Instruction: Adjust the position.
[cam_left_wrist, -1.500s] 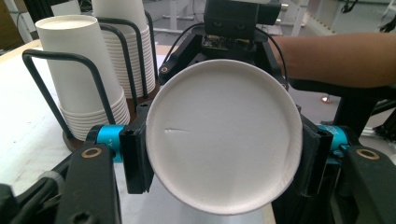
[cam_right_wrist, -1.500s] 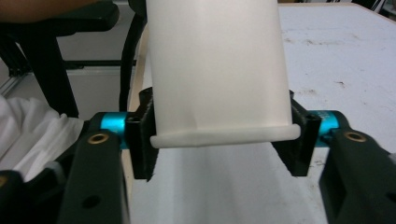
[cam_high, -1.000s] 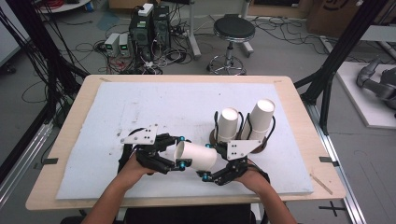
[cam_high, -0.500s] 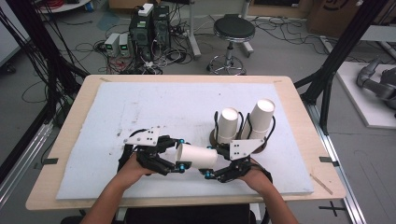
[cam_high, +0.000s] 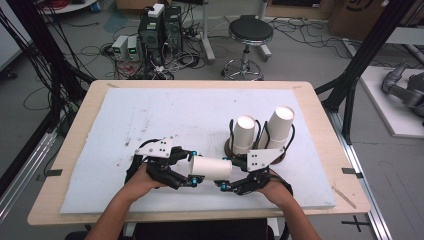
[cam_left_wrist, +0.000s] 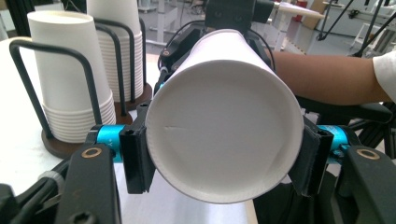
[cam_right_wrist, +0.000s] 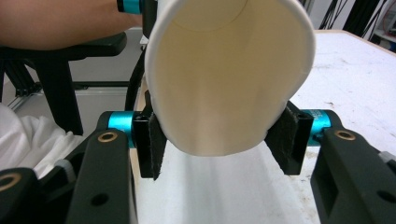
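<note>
1. Jaws of the left gripper (cam_left_wrist: 224, 156) stand nearly closed. Their black pads press from both sides on the closed base end of a plain white paper cup (cam_high: 212, 168), which lies level above the table, between the two hands.
2. Jaws of the right gripper (cam_right_wrist: 219, 140) have just been closing with the cup's open mouth end between them. Their pads now bear on its wall from either side, and the rim looks pressed slightly out of round.
3. Holding each end in its own gripper keeps the cup off the table and steady. I judge this to be a handover or a pull along the cup's length, perhaps to part nested cups, though I cannot tell whether more than one cup is there.
4. Just beyond the right gripper, two stacks of white paper cups (cam_high: 245, 134) stand mouth down in black wire holders (cam_left_wrist: 28, 79) on round dark bases. The wires keep the stacks upright, and they are probably where the cup came from or is going.
5. Under everything lies a white foam mat (cam_high: 150, 115) on a pale wooden table (cam_high: 65, 200), which gives a soft, even work surface.
6. No brand, label or print can be read on the cup, the stacks or the grippers. The cup's base has only a faint scratch.
</note>
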